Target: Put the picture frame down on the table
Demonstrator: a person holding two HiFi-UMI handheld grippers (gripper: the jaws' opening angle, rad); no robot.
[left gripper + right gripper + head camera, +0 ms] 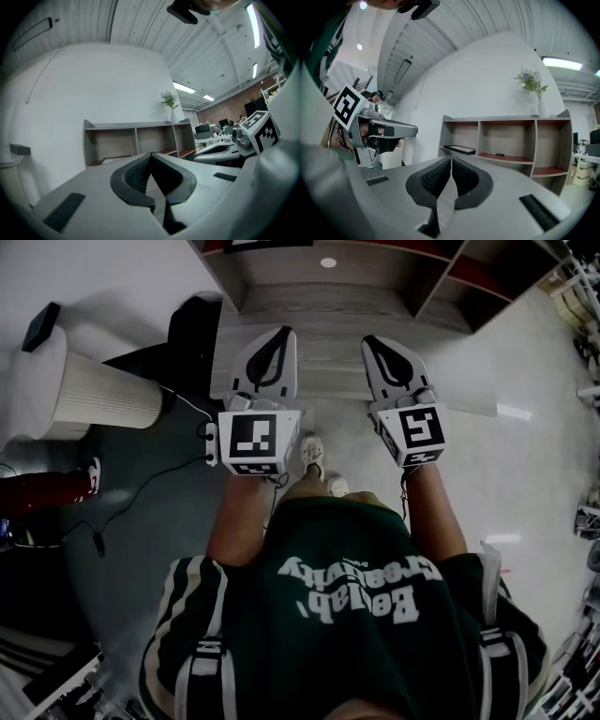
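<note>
The picture frame [459,149] is a flat dark frame lying in the left compartment of a grey shelf unit [506,121] ahead. The left gripper view also shows the picture frame [115,160], low in that compartment. My left gripper [284,332] and right gripper [369,339] are held side by side in front of me and point level at the shelf unit [356,324]. The left gripper [151,153] has its jaws pressed together with nothing between them. The right gripper [451,157] is shut and empty too. Both are well short of the frame.
A vase of flowers [533,86] stands on top of the shelf unit. A small item [499,154] lies in the middle compartment. A white pleated cylinder [94,390] and black cables [150,479] are on the floor to my left. Office desks [211,131] stand far to the right.
</note>
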